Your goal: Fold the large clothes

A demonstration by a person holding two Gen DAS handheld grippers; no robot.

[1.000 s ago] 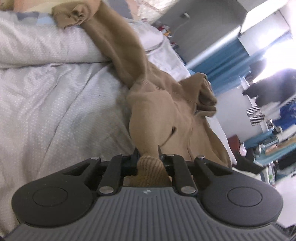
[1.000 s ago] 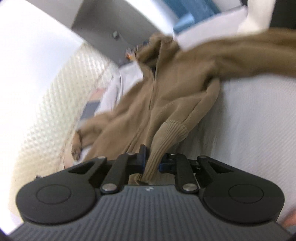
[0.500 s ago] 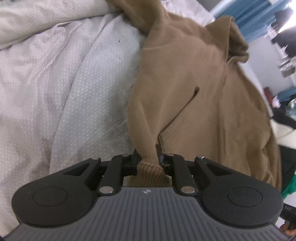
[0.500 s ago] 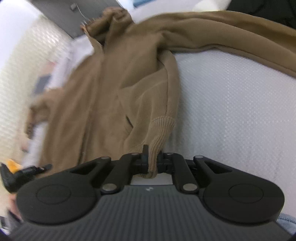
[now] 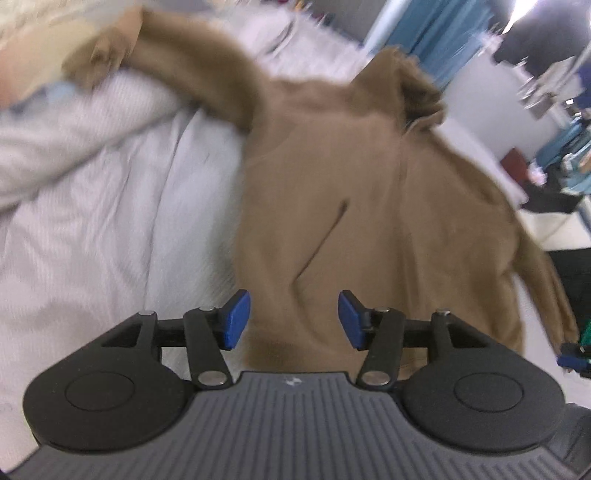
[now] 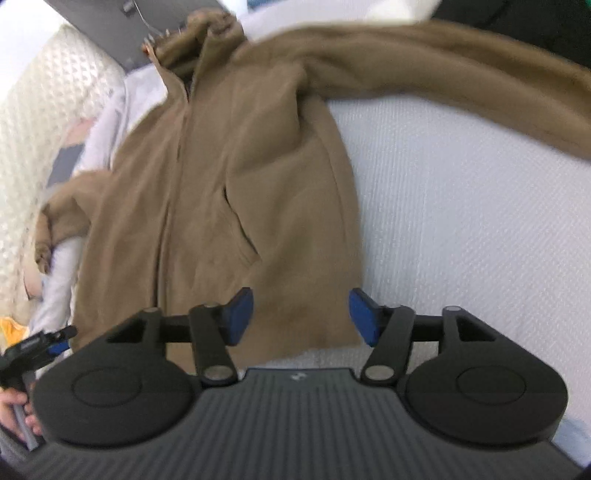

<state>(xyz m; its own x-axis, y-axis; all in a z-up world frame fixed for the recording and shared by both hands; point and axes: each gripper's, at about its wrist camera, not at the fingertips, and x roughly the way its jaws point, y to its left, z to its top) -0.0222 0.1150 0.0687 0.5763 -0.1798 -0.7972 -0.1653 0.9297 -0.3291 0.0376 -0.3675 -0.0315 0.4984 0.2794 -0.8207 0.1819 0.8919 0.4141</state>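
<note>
A tan zip-up hooded jacket (image 5: 369, 192) (image 6: 229, 177) lies spread front-up on a bed with a white textured cover (image 5: 103, 221) (image 6: 461, 206). Its hood (image 6: 199, 33) points away from me and one sleeve (image 6: 443, 74) stretches off to the right in the right wrist view. My left gripper (image 5: 293, 319) hovers over the hem's left corner, jaws opening, blue pads clear of the cloth. My right gripper (image 6: 301, 315) hovers over the hem's right corner, jaws also opening and holding nothing. The left wrist view is blurred.
A pillow or bunched bedding (image 5: 55, 122) lies under the other sleeve (image 5: 184, 74). Blue curtains (image 5: 424, 33) and cluttered furniture (image 5: 554, 155) stand beyond the bed. A cream quilted headboard (image 6: 37, 122) borders it. The other gripper (image 6: 33, 345) and a hand (image 6: 14, 410) show at lower left.
Both grippers were shut on the jacket's ribbed hem corners and have let go; their jaws now stand apart. The jacket has settled flat on the bed, and the left gripper has lifted back.
</note>
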